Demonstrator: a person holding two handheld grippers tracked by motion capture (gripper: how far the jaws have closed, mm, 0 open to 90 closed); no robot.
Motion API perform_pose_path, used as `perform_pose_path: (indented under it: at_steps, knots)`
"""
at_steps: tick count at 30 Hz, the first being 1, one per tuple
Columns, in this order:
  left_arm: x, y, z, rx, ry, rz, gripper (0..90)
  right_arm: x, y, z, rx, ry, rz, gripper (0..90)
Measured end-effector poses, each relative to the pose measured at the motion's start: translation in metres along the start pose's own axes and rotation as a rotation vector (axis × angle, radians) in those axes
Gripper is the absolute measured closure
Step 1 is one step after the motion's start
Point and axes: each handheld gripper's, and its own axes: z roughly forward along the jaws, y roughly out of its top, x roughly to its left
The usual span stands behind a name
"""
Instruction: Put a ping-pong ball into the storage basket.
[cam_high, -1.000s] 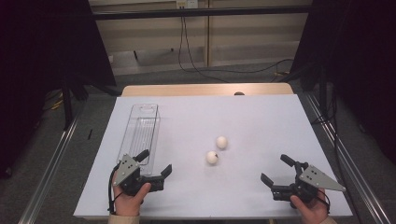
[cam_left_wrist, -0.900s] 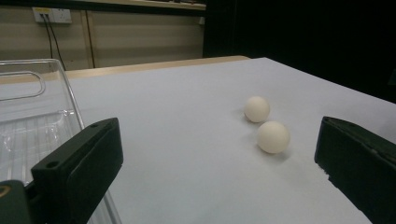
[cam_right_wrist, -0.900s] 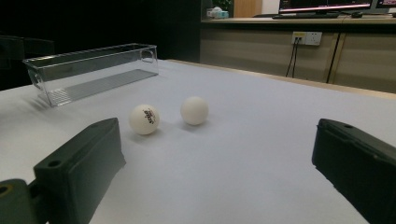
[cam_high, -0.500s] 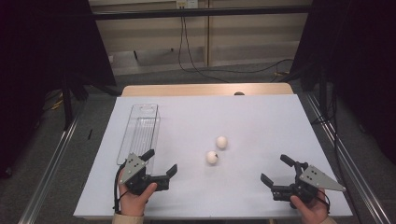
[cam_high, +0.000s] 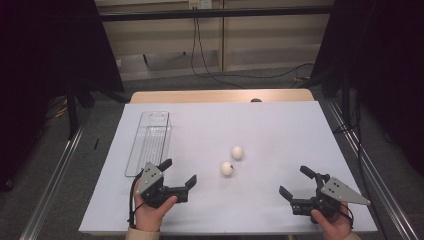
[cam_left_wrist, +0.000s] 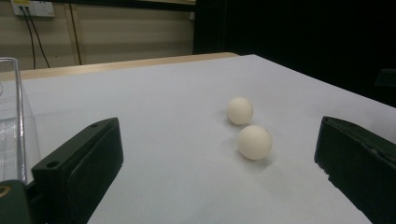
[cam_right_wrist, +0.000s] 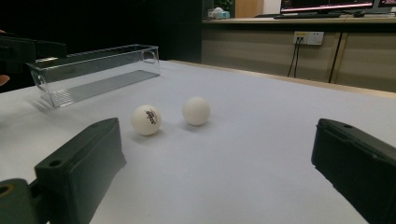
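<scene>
Left hand-held gripper (cam_high: 179, 175) sits low over the near-left part of the counter (cam_high: 280, 125), jaws spread wide and holding nothing; its jaws point toward the two white balls. Right hand-held gripper (cam_high: 299, 184) rests at the near-right edge, jaws likewise apart and empty. Nearer ball (cam_high: 227, 168) lies on bare counter near the middle; in the left gripper view it (cam_left_wrist: 254, 142) shows right of centre between the jaws, well ahead of them. Farther ball (cam_high: 237, 152) lies just beside it, a little beyond, the two apart by a narrow gap. Nearer ball carries a small dark print, visible in the right gripper view (cam_right_wrist: 146, 119). Clear plastic tray (cam_high: 150, 142) stands on the left side of the counter, long axis running away from the person, apparently empty. Judgement: step in hand is the approach to a first pick, most likely by the left gripper on the nearer ball, with the tray as probable destination. Next move calls for advancing until the ball is centred between the jaws, keeping them low, then closing gently; the ball is round and light, so an off-centre squeeze could roll it away or nudge its neighbour.
</scene>
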Motion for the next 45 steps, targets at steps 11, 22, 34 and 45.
perform_pose_path:
  at_steps: [11,22,34,45]
  knots:
    - [-0.006,0.001,0.005,0.009,0.002,0.0,1.3,0.0,0.0,0.0,0.002,0.001,-0.004,1.7]
    - [-0.011,0.001,0.012,0.029,-0.009,0.017,1.4,-0.001,0.0,-0.001,0.0,-0.003,-0.001,1.7]
    - [-0.015,0.002,0.026,0.055,-0.017,0.033,1.4,-0.001,-0.001,0.0,0.001,-0.002,0.0,1.7]
    - [-0.02,0.006,0.037,0.063,-0.032,0.031,1.4,-0.001,-0.001,0.0,0.001,0.001,0.001,1.7]
